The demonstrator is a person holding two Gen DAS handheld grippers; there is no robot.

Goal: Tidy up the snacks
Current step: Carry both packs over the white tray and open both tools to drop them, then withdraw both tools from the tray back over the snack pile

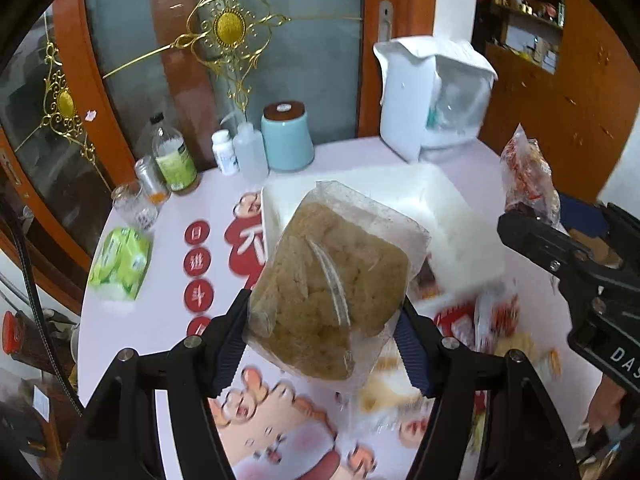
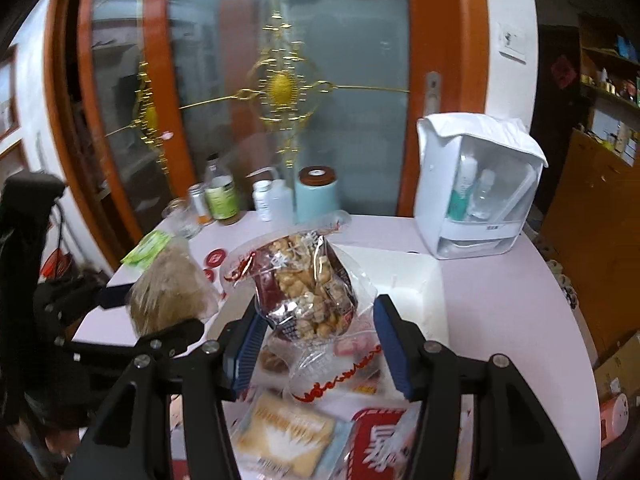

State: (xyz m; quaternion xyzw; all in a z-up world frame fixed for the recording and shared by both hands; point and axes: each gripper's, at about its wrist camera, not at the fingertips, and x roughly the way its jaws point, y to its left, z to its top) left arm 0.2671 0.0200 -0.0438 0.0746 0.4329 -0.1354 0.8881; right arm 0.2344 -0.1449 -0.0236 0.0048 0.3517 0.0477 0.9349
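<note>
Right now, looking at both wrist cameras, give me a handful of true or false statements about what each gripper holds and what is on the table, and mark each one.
1. The left gripper holds a clear bag of brown crumbly snack. True.
2. The right gripper is empty. False: a red-and-clear bag of fried snack pieces sits between its fingers.
3. A white rectangular tray lies on the pale pink table. True.
4. The light blue canister with a brown lid lies on its side. False: it stands upright.
5. A green tissue pack lies on the table. True.
</note>
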